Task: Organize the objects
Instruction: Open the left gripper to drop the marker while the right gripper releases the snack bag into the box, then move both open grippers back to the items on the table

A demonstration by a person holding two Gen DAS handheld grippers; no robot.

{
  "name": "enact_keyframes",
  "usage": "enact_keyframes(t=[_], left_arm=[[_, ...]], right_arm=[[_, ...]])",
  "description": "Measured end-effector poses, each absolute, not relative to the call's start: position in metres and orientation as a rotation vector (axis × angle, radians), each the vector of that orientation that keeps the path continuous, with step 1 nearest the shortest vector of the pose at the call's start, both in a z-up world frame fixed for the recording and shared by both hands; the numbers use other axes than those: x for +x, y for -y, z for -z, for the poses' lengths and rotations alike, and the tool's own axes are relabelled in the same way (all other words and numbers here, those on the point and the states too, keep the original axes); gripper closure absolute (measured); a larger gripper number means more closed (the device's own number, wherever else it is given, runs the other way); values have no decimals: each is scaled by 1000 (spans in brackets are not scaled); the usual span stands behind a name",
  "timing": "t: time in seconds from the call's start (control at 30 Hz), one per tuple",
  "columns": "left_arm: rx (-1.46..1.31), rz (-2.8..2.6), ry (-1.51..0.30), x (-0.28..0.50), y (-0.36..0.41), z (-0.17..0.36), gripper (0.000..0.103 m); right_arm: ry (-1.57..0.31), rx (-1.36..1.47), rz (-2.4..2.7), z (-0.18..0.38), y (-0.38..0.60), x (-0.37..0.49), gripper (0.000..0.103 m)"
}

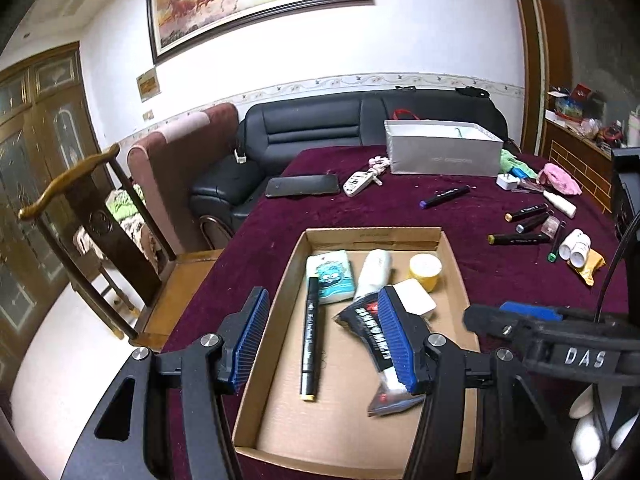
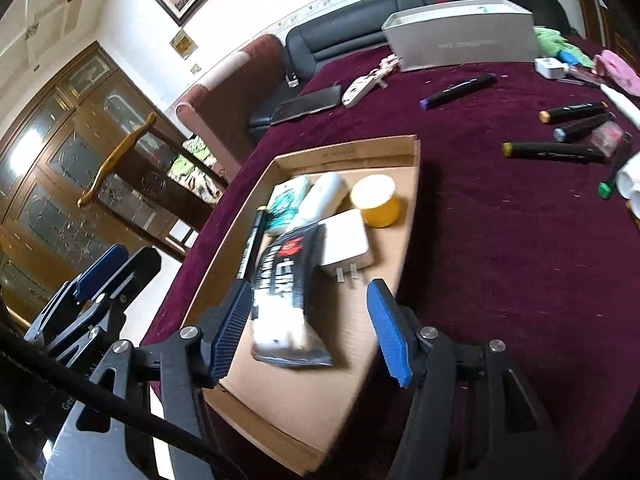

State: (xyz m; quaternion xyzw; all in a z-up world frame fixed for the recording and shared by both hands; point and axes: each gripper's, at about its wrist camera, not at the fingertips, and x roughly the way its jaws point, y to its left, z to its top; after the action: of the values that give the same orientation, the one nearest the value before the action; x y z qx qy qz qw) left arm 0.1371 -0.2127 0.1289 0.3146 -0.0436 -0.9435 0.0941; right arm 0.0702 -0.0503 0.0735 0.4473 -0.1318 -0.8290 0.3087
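left gripper (image 1: 320, 332): jaws apart, empty, above cardboard box (image 1: 454, 264).
right gripper (image 2: 310, 322): jaws apart, empty; black packet (image 2: 286, 288) lies in box below.
step: between drops.
next: markers (image 1: 518, 239) on counter, ahead-right; reach, clamp one.

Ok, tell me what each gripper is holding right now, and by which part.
Nothing. The left gripper and right gripper both stand open above the cardboard box; the black packet lies loose inside.

Both wrist views angled down past the jaws, close above the cardboard tray (image 1: 456, 264) (image 2: 408, 184); shared beyond: worktop (image 1: 500, 276), markers, sofa.
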Motion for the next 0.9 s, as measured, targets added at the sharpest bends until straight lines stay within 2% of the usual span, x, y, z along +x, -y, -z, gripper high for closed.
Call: enact_keyframes(t=[0.9], left_arm=[[1024,2889,490,122,75,-130,53]], right_arm=[[692,1117,2428,-74,-157,56,39]])
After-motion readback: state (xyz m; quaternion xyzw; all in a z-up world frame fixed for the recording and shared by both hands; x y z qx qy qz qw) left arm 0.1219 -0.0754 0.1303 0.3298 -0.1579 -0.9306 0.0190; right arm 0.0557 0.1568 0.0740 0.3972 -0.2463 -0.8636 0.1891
